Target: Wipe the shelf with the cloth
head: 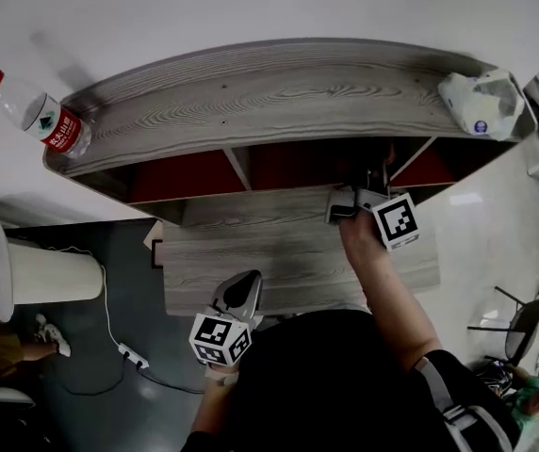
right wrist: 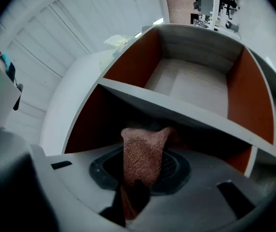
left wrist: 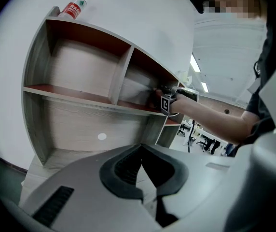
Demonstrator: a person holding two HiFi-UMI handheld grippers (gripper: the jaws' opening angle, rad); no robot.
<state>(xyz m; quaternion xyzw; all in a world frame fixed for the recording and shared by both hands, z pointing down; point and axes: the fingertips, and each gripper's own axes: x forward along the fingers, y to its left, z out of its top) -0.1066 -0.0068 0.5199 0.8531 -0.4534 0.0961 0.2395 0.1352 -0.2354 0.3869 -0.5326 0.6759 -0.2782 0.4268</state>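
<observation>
Two grippers: right gripper [head: 368, 194] reaches into the shelf [head: 279, 92]; left gripper [left wrist: 141, 149] hangs back, well apart from it
Right jaws: clamped on the cloth [right wrist: 143, 153], a reddish knit strip
Left jaws: together, nothing between them
Cloth's place: pinched at its near end, the rest sticking out past the tips, inside the dim compartment right of the divider [left wrist: 120, 76]
Cloth's axis: long way runs along the jaws, free end pointing ahead at the shelf board [right wrist: 186, 112] crossing just beyond; touching or not, I cannot tell
Nearer hand: the right by far, so I judge the wipe is its job
Next move: I reckon the free end must press on the board and sweep along its length, crosswise to the cloth
Bystanders: water bottle [head: 39, 116] and white bag [head: 481, 102] on the shelf's top, at opposite ends
</observation>
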